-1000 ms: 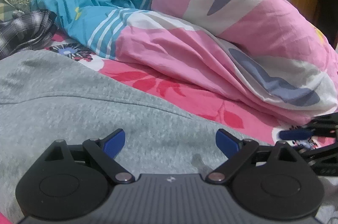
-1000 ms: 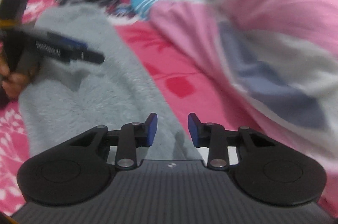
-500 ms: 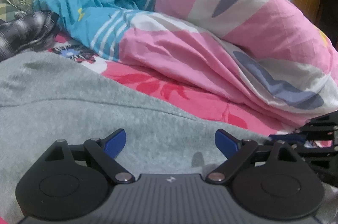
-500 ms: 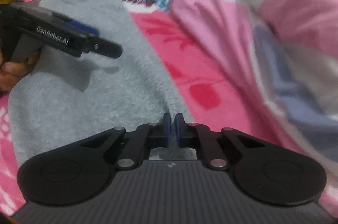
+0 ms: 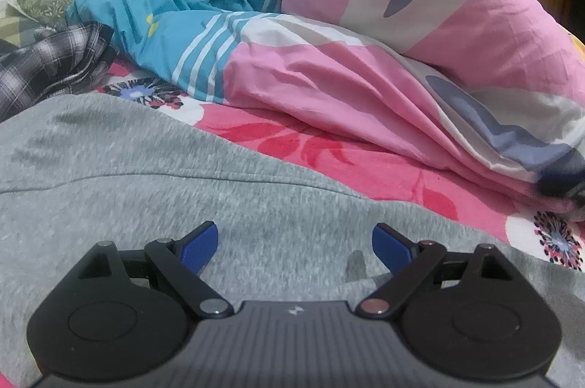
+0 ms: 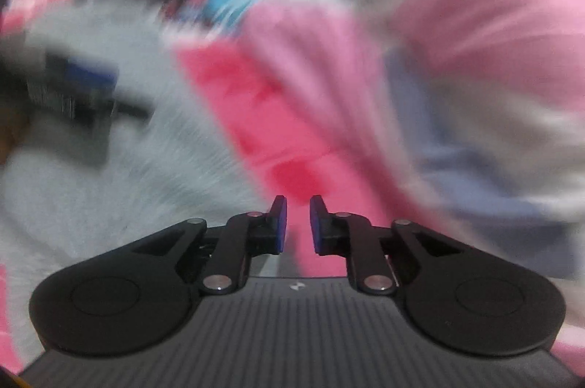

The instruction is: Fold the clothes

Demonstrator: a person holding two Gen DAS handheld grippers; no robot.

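Right tool (image 6: 298,223) reopens, seemingly empty, beside grey garment (image 5: 153,190).

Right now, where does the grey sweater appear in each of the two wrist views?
Left wrist view: the grey sweater fills the lower left and the middle, under the camera's own tongs.
Right wrist view: it is the pale blurred mass at the left.
Shared landmark: the pink quilt, which lies to the right of the sweater in both views.
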